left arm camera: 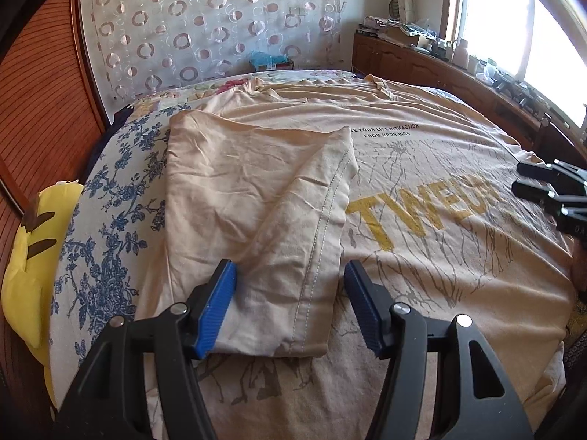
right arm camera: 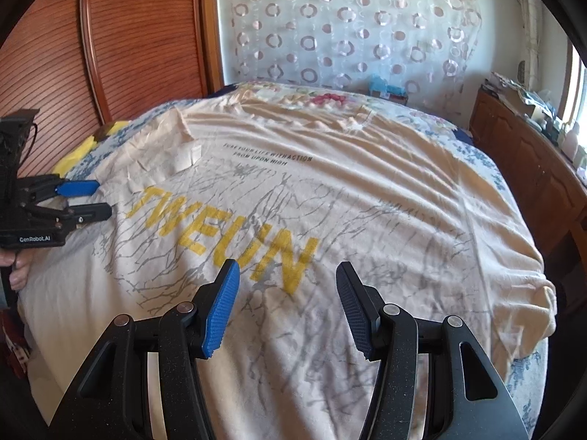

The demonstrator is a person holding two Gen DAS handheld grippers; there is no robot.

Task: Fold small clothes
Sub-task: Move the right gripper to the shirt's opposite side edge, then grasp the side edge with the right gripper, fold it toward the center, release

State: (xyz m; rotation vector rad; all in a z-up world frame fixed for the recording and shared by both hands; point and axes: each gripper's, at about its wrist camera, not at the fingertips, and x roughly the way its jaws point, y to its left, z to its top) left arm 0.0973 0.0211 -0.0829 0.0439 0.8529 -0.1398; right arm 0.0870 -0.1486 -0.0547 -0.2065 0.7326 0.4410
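Spread flat across the floral bedspread (left arm camera: 110, 198): a beige T-shirt (right arm camera: 367, 198), left sleeve (left arm camera: 256, 198) folded inward over the chest. Left gripper (left arm camera: 290, 308) spread wide, sleeve hem between the pads but unpinched; right gripper (right arm camera: 286, 308) wide and empty. Risk — soft, creased jersey springing back or snagging on ribbed pads (left arm camera: 216, 311), dragging the fold askew.

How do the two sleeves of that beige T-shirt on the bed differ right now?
The left sleeve is folded inward over the T-shirt, partly covering its yellow lettering; the right sleeve lies spread outward, unfolded. The left tongs straddle the folded sleeve; no tongs are at the right one. Both are the same beige cloth.
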